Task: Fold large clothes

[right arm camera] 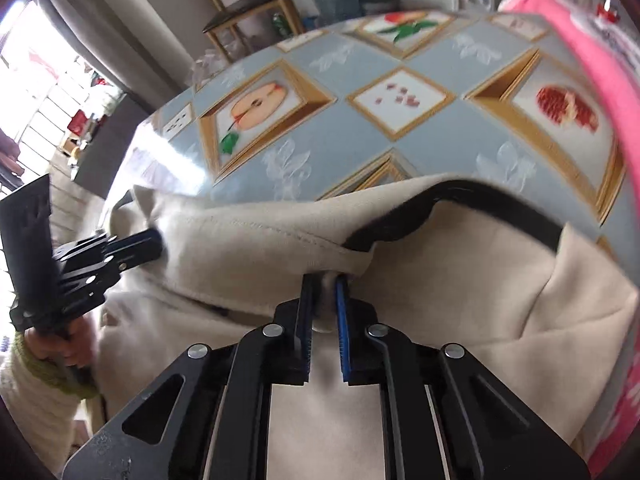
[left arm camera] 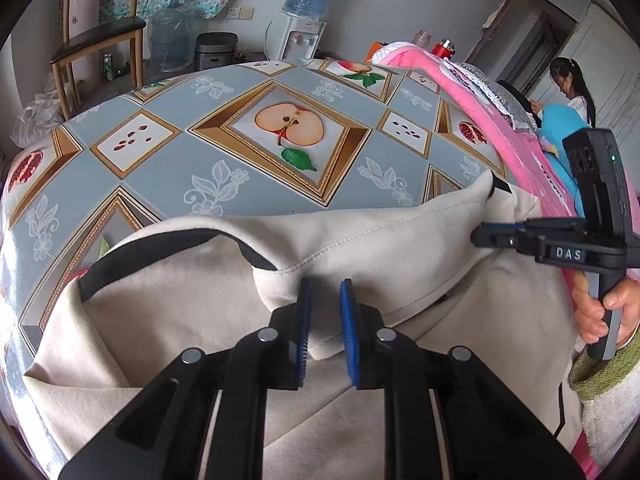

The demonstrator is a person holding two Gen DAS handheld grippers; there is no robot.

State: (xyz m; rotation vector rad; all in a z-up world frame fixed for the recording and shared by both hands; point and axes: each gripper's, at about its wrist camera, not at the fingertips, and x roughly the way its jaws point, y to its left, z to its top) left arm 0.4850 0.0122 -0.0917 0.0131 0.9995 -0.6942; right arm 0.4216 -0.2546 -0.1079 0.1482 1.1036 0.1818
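A large beige garment (left arm camera: pixel 192 312) with a black neckband (left arm camera: pixel 168 252) lies bunched on the near part of a table (left arm camera: pixel 168 168) covered by a grey-blue cloth printed with framed fruit pictures. A folded flap of the beige fabric runs across the garment's far edge.

The left gripper (left arm camera: pixel 325 320) points down at this flap with its blue pads (left arm camera: pixel 305 320) drawn close around a ridge of the fabric, a narrow gap left between them; whether they actually press the fabric cannot be told. The right gripper (right arm camera: pixel 325 312) pinches a fold of the same flap just beside the neckband, its pads nearly together on the fabric. Each gripper shows in the other's camera, held at the garment's edge by a hand (left arm camera: pixel 600 312) in a green knitted cuff.

A pink blanket (left arm camera: pixel 460 80) lies along the table's right side. Beyond the table stand a wooden chair (left arm camera: pixel 100 36) and a water dispenser (left arm camera: pixel 304 20); a person (left arm camera: pixel 572 92) sits far right.
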